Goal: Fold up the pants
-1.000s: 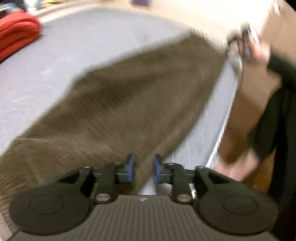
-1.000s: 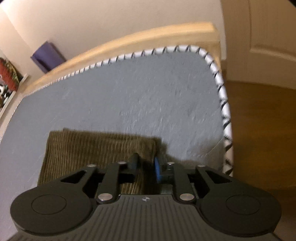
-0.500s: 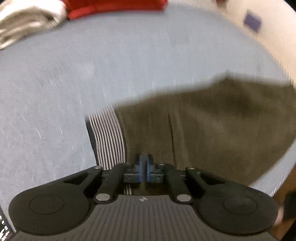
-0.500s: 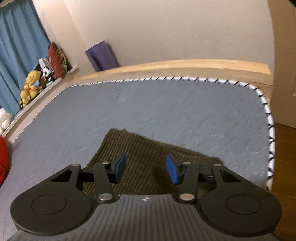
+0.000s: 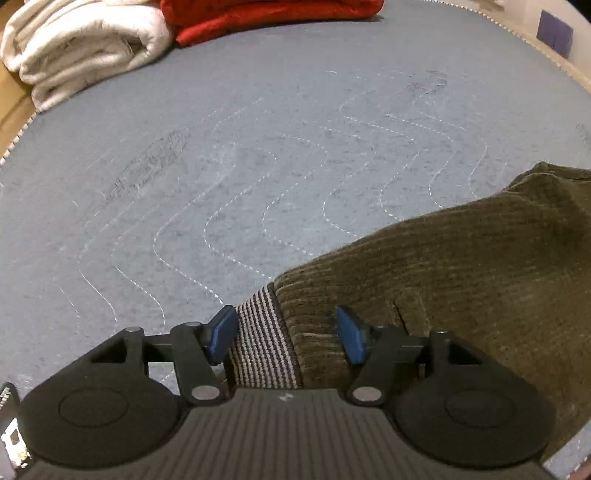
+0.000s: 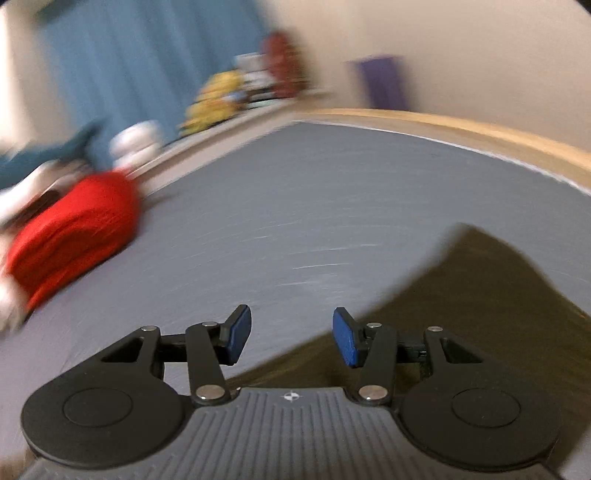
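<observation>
The olive-brown corduroy pants lie folded on the grey-blue mattress, running from bottom centre to the right edge in the left wrist view. Their striped inner waistband shows at the near end. My left gripper is open, its blue pads on either side of the waistband end. In the blurred right wrist view, the pants lie at the lower right. My right gripper is open and empty, at the pants' left edge.
A rolled white blanket and a red folded cloth lie at the mattress's far side. The red cloth shows left in the right wrist view. A wooden bed frame borders the far edge.
My left gripper was shut on the waistband half a second ago and has opened, leaving the pants lying on the mattress. My right gripper stays open and has swung left, so its view is blurred.
</observation>
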The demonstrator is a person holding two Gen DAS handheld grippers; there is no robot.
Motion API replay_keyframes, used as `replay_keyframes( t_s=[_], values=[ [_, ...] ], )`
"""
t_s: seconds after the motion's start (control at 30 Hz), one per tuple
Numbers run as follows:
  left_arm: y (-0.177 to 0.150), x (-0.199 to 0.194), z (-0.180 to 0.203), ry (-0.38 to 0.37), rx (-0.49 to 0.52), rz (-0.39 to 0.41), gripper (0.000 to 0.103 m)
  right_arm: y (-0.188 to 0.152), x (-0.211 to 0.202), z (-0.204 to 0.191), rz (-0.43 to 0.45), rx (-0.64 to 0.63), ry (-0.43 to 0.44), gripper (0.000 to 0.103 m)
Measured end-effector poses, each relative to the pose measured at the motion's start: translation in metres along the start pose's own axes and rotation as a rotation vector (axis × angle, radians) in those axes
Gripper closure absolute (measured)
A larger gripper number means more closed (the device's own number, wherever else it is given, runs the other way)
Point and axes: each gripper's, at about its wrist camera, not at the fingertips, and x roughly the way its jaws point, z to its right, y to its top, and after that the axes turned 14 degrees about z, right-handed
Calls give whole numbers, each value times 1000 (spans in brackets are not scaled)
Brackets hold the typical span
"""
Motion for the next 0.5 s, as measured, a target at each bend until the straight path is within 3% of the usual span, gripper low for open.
replay_keyframes(
  t_s=[0.03,0.07,0.17,0.33,0.5],
  values=[
    [5,-5,9,15,25,20,49,-5,1,-22,-3,-58,61,52],
    [10,-12,21,16,62,62,51,-10,1,-44,-3,-113,118,52],
    [24,-32,53,-107,107,208,51,-30,-2,-113,-32,-230,310,52],
    [37,-29,105,-264,167,273,51,-74,-3,-218,-110,-423,585,52],
    [51,-14,145,-297,211,274,51,-108,21,-274,-203,-505,635,52]
  ],
)
